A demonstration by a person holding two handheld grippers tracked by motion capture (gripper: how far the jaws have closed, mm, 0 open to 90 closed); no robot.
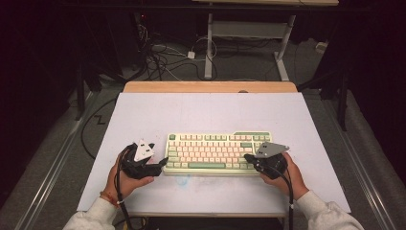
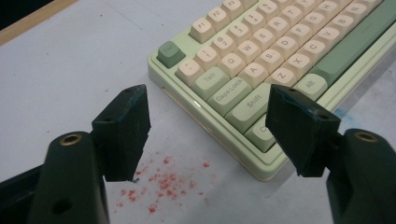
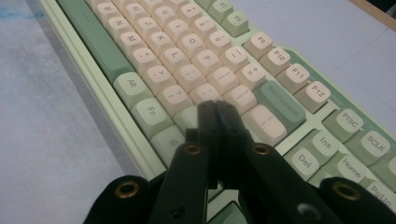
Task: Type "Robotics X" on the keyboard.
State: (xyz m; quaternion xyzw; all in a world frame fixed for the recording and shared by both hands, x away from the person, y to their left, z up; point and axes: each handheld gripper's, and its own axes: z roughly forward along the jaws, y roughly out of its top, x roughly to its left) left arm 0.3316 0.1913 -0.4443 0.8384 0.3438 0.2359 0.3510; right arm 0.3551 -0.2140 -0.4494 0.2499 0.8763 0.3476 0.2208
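Sitting mid-table near the front edge, one keyboard (image 1: 218,153) has two grippers at its ends. Right gripper (image 3: 217,109), jaws closed and empty, hovers over the right-hand keys; pressing one probably calls for a straight descent. Left gripper (image 2: 208,126) gapes wide, empty, around the near-left corner.

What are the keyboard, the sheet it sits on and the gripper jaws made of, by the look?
Keyboard: likely moulded plastic, matte cream and sage-green keycaps with printed legends, pale green case. Sheet: smooth, matte pale board or laminate, stained with red specks; a wood edge shows behind. Left gripper jaws: black, dull, probably plastic with brass-coloured inserts.
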